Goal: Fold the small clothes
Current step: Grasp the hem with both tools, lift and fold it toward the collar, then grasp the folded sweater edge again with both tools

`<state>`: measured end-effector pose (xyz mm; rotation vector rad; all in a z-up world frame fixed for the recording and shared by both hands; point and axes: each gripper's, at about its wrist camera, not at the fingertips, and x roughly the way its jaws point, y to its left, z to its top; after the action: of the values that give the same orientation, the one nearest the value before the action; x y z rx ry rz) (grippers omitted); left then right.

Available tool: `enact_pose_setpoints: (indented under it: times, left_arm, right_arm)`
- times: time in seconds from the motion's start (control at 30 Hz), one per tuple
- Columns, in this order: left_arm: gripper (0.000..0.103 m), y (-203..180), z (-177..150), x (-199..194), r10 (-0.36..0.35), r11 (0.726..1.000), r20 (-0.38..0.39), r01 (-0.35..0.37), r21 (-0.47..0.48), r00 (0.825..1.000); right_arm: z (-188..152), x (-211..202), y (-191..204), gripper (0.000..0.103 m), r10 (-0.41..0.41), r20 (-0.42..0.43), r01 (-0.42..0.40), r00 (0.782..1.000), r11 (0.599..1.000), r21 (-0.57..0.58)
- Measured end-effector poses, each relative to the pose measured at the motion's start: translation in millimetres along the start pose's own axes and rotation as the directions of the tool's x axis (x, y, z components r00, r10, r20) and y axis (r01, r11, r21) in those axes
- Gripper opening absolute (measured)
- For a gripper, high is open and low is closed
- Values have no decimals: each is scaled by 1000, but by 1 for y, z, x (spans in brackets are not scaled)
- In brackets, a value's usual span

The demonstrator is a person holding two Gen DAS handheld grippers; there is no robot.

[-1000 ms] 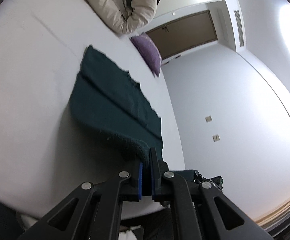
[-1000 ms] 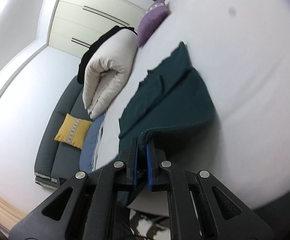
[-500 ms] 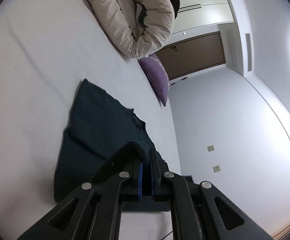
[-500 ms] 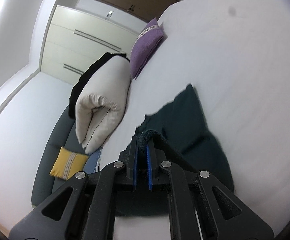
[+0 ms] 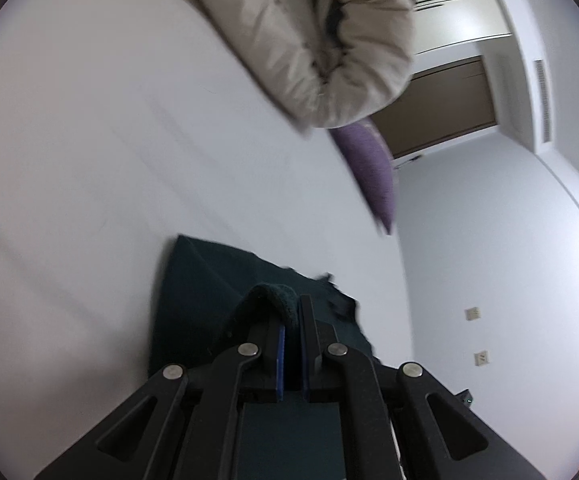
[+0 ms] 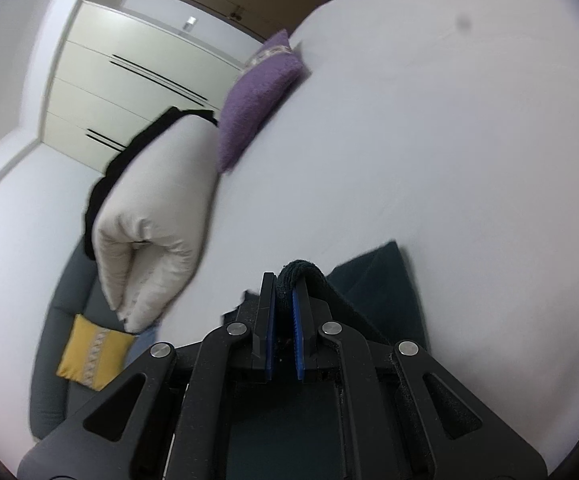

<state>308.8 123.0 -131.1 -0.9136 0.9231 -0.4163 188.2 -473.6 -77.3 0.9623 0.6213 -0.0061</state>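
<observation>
A dark green cloth (image 5: 197, 292) lies on the white bed (image 5: 89, 160). My left gripper (image 5: 292, 312) is shut on one corner of its near edge, which bulges over the fingertips. The lifted edge drapes forward over the rest of the cloth. My right gripper (image 6: 284, 292) is shut on the other corner of the cloth (image 6: 381, 280), which curls over its tips. The bed sheet also shows in the right wrist view (image 6: 449, 140). Most of the cloth is hidden beneath both grippers.
A rolled beige duvet (image 5: 309, 40) and a purple pillow (image 5: 373, 168) lie at the far side of the bed; both also show in the right wrist view, duvet (image 6: 157, 208), pillow (image 6: 257, 92). A grey sofa with a yellow cushion (image 6: 93, 352) stands beside the bed.
Both grippers have carried the near edge of the cloth forward over the rest of it, toward the duvet and pillow. Less of the cloth shows ahead of the fingers.
</observation>
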Motion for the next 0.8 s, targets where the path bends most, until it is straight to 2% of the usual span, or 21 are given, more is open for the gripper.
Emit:
enact_pose_setpoints:
  times: [0.07, 0.1, 0.13, 0.17, 0.2, 0.23, 0.27, 0.3, 0.47, 0.6, 0.7, 0.8]
  left_arm:
    - [11, 7, 6, 20, 49, 999, -14, -49, 7, 999]
    - [30, 9, 9, 29, 72, 997, -28, -72, 20, 997]
    - [40, 11, 11, 37, 100, 994, -39, -99, 40, 994]
    - [50, 11, 13, 39, 124, 991, -31, -122, 52, 992]
    - [53, 9, 12, 38, 123, 990, -20, -121, 67, 992]
    - [55, 6, 11, 34, 112, 990, -11, -111, 87, 994]
    - [61, 4, 10, 30, 112, 989, 1, -112, 100, 994]
    - [64, 2, 8, 26, 121, 987, 13, -122, 109, 993]
    - [64, -3, -16, -1, 163, 971, 31, -166, 174, 986]
    - [64, -9, -49, -20, 219, 940, 44, -223, 260, 975]
    - [64, -4, -72, -26, 267, 917, 46, -268, 294, 963]
    - [64, 3, -93, -29, 304, 900, 46, -302, 315, 952]
  right_arm:
    - [9, 26, -3, 9, -37, -11, 37, 999, 999, 1]
    - [12, 41, -4, 10, -59, -23, 59, 998, 998, -11]
    - [16, 56, -6, 11, -103, -28, 102, 994, 994, -26]
    - [19, 67, -8, 17, -140, -31, 139, 990, 990, -31]
    - [22, 78, -11, 31, -168, -27, 167, 985, 985, -36]
    - [24, 85, -12, 38, -180, -19, 179, 983, 983, -43]
    - [26, 90, -13, 50, -194, -8, 193, 981, 980, -55]
    - [27, 90, -13, 55, -195, 6, 195, 981, 979, -61]
    - [21, 82, -14, 55, -201, 2, 201, 980, 975, -97]
    - [-4, 37, -11, 55, -213, 4, 210, 977, 960, -185]
    - [-23, 14, -7, 55, -231, 2, 222, 973, 935, -276]
    - [-54, -4, -5, 55, -276, -10, 253, 961, 892, -374]
